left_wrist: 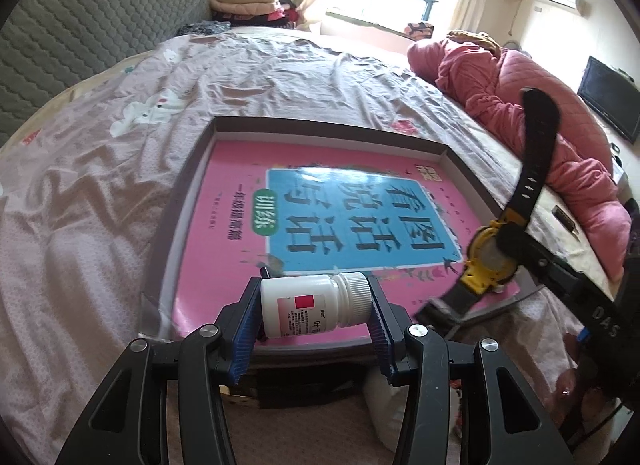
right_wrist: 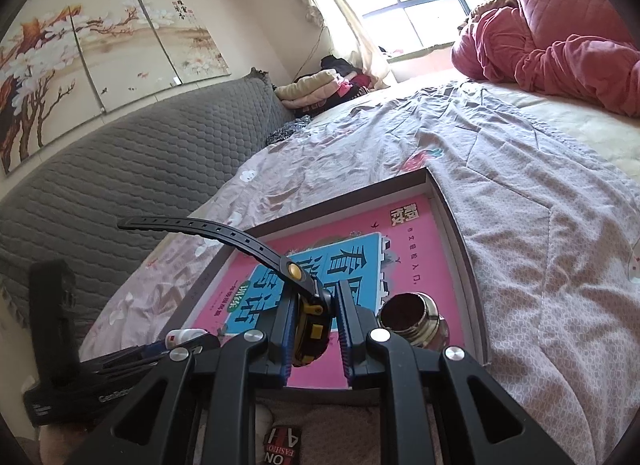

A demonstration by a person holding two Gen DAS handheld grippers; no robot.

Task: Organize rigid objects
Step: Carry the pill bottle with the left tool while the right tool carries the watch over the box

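The left tool (left_wrist: 314,315) grips a white bottle (left_wrist: 316,303) and the right tool (right_wrist: 312,329) grips a watch (right_wrist: 308,317), so both should go down gently into the tray (left_wrist: 192,185).

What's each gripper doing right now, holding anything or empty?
Left gripper: shut on the white plastic pill bottle, gripped sideways.
Right gripper: shut on the yellow and black wristwatch, strap sticking upward.
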